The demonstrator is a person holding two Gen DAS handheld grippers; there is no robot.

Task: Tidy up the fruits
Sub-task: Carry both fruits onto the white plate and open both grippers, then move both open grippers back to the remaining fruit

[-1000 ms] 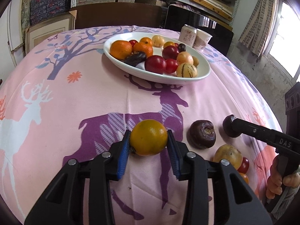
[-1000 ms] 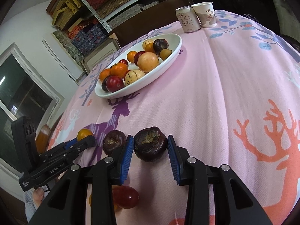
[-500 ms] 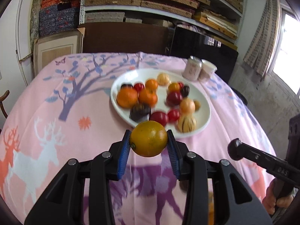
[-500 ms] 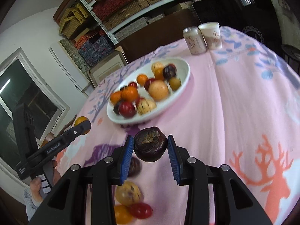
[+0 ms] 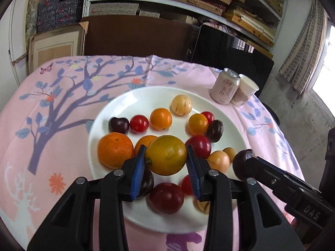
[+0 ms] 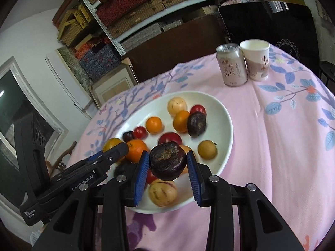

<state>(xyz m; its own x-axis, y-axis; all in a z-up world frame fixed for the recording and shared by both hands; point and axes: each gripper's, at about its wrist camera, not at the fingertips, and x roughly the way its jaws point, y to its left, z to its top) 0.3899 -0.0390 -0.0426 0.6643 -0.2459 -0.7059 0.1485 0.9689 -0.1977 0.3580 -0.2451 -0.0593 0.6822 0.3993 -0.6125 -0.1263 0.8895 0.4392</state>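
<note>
**Two fruits over plate, not yet dropped**

Nearest: left claw (image 5: pixel 166 162) pinched a yellow-orange fruit (image 5: pixel 166 154); jaws just eased wider, fruit between pads w/ slight gap at one side. Right claw (image 6: pixel 166 167) likewise on a dark purple fruit (image 6: pixel 167 161). Both hung over near rim of white plate (image 5: pixel 146 219), already approx. full. Farther: can (image 6: pixel 231 64) & paper cup (image 6: pixel 256 59) on pink surface (image 6: pixel 272 146). Left: release both.

A wide white oval plate (image 5: pixel 100 123) heaped with mixed round fruits is set on the pink tree-and-deer-printed tabletop (image 5: pixel 62 96). Behind it to the right, a pale drink can (image 5: pixel 225 89) is stood touching a white paper cup (image 5: pixel 245 93).
</note>
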